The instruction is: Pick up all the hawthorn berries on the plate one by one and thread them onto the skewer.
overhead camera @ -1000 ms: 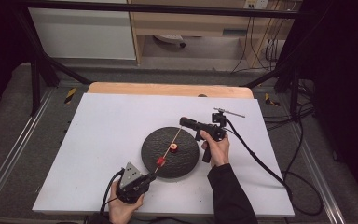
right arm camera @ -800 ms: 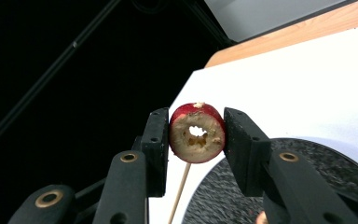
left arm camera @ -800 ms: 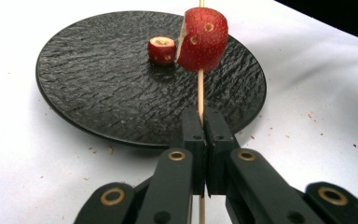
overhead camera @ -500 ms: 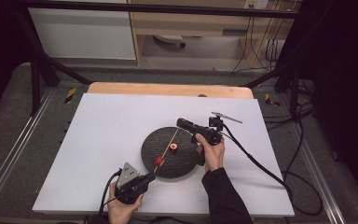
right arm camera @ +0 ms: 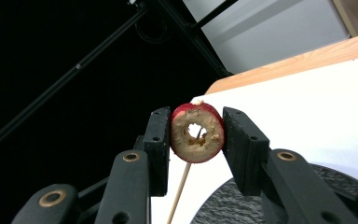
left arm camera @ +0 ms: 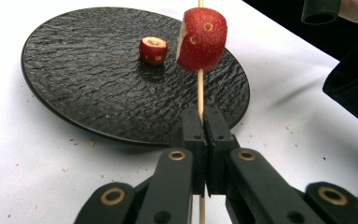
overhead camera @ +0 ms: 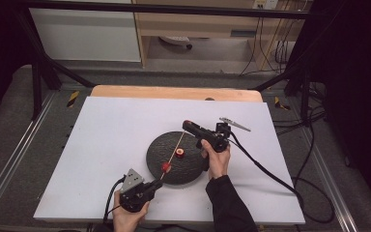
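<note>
My left gripper [overhead camera: 156, 184] [left arm camera: 201, 122] is shut on the lower end of a thin wooden skewer [overhead camera: 174, 152] [left arm camera: 200, 88]. The skewer slants up over a black textured plate [overhead camera: 193, 166] [left arm camera: 74, 84]. A red fruit piece [overhead camera: 165, 167] [left arm camera: 201, 39] is threaded on the skewer just past the jaws. A second cored red piece [overhead camera: 179, 153] [left arm camera: 153, 50] lies on the plate. My right gripper [overhead camera: 187, 124] [right arm camera: 196, 134] is shut on a red ring slice [right arm camera: 196, 133] at the skewer's far tip. The skewer [right arm camera: 179, 191] shows through the slice's hole.
The plate sits on a white tabletop [overhead camera: 106, 140] with a wooden strip [overhead camera: 174, 93] along its far edge. Cables [overhead camera: 270, 174] trail from both grippers. A dark metal frame [overhead camera: 38, 72] and a padded floor surround the table.
Both hands have shifted only slightly. The grips on the skewer and the ring slice are unchanged.
</note>
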### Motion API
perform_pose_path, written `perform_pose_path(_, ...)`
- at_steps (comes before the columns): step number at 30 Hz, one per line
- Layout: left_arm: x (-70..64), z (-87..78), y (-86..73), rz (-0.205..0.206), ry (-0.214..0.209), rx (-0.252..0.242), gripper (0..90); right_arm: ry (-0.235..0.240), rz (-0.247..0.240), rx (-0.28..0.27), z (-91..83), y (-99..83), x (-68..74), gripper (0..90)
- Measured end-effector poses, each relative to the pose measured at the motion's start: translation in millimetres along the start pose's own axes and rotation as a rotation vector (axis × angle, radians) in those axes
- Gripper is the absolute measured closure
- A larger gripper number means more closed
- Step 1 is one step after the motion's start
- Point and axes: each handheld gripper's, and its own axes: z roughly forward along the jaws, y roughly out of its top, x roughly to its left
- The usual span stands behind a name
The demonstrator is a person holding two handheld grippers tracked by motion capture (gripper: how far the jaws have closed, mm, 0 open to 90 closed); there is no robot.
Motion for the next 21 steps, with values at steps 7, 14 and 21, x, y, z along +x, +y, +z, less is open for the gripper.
perform_pose_path(7,-3.5,0.6,0.0,-0.010,-0.003,-0.010,88.4,0.030,0.032,-0.022,1.8,-4.2,0.4,64.0)
perform_pose_path(14,-4.6,0.8,0.4,-0.004,-0.013,-0.004,88.4,0.036,-0.026,0.003,-1.1,-2.0,1.1,64.0)
perform_pose_path(21,0.0,-0.3,1.9,-0.005,-0.017,0.010,88.4,0.037,-0.030,-0.009,1.9,-2.7,-2.0,64.1)
